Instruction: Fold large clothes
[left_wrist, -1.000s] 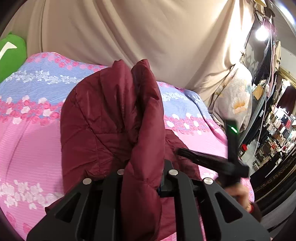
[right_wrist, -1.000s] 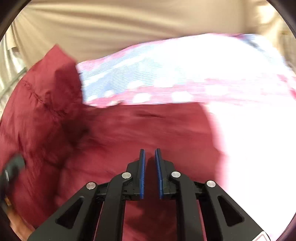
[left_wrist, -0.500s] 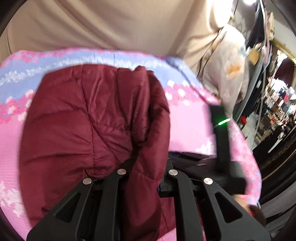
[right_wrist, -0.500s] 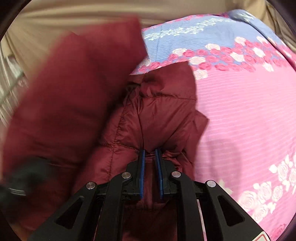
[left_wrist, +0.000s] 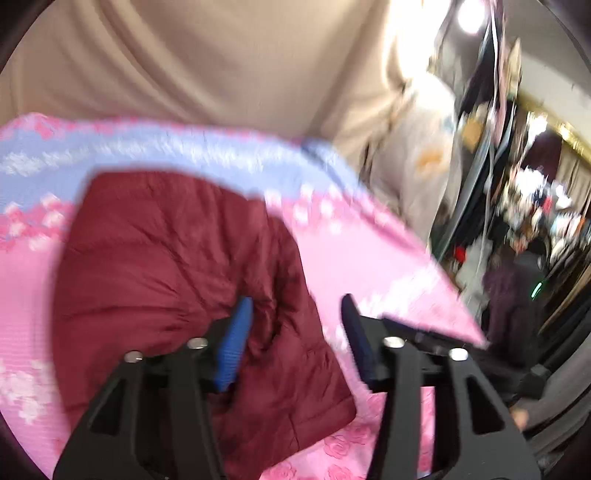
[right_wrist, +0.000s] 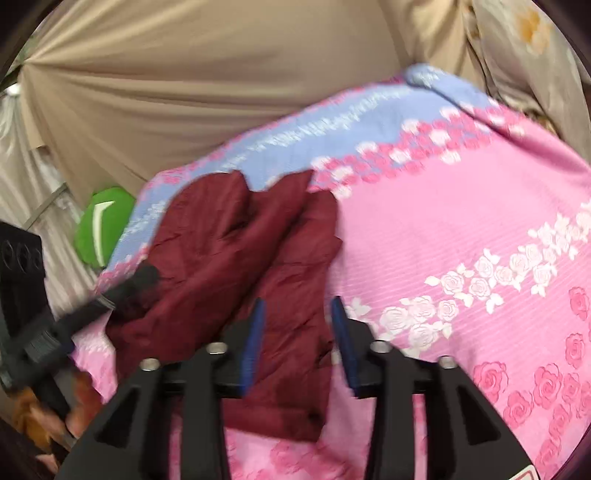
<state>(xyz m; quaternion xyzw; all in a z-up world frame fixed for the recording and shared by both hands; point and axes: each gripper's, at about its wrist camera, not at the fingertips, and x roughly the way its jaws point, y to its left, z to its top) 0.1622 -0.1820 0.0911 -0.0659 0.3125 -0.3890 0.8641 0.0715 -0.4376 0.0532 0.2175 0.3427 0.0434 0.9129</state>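
Observation:
A dark red quilted jacket (left_wrist: 177, 266) lies folded on the pink and blue floral bed sheet (left_wrist: 369, 266). My left gripper (left_wrist: 297, 328) hovers over its near right part. Its jaws are opening, and the blue pads press on nothing, with the jacket lying beneath them. In the right wrist view the jacket (right_wrist: 229, 251) shows as a bunched heap with two raised folds at its far end. My right gripper (right_wrist: 297, 328) sits above its near edge, jaws opening too and gripping nothing. The left gripper's black fingers (right_wrist: 136, 282) show at the jacket's left side.
A beige curtain (right_wrist: 184, 85) hangs behind the bed. A green cushion (right_wrist: 103, 225) sits at the far left corner and a pale floral pillow (left_wrist: 417, 166) leans at the right. Cluttered shelves (left_wrist: 535, 206) lie beyond the bed's right edge. Bare sheet (right_wrist: 461, 229) stretches right of the jacket.
Both grippers were shut on folds of the jacket; now both have let go and stand apart. The raised fabric has dropped flat onto the sheet, and both grippers have drawn back.

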